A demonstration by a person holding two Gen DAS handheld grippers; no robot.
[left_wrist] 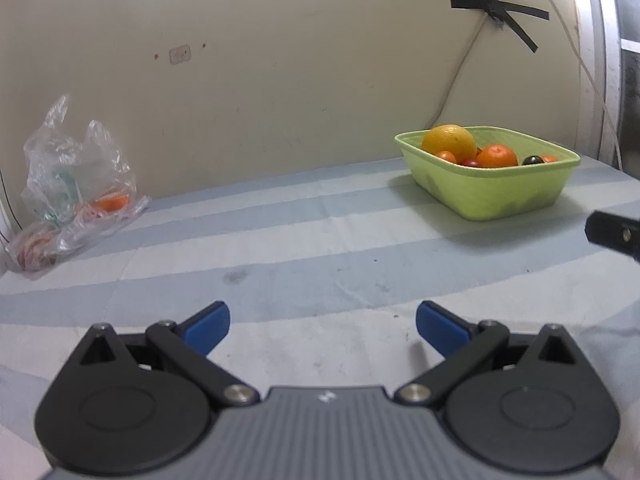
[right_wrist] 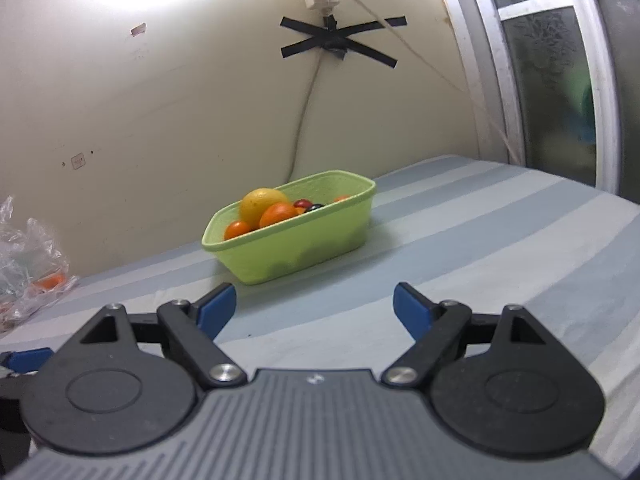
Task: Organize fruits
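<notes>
A light green tub (left_wrist: 500, 194) stands at the back right of the striped cloth; it also shows in the right wrist view (right_wrist: 296, 244). It holds a big yellow-orange fruit (left_wrist: 449, 142), small oranges (left_wrist: 497, 156) and dark small fruits (left_wrist: 533, 160). A clear plastic bag (left_wrist: 76, 184) with an orange fruit (left_wrist: 112, 202) inside lies at the far left by the wall. My left gripper (left_wrist: 323, 326) is open and empty above the cloth. My right gripper (right_wrist: 315, 308) is open and empty, in front of the tub.
The striped blue-grey cloth (left_wrist: 280, 248) covers the surface. A cream wall with taped cables (right_wrist: 340, 40) stands behind. A window frame (right_wrist: 500, 80) is at the right. Part of the right gripper (left_wrist: 616, 236) shows at the left view's right edge.
</notes>
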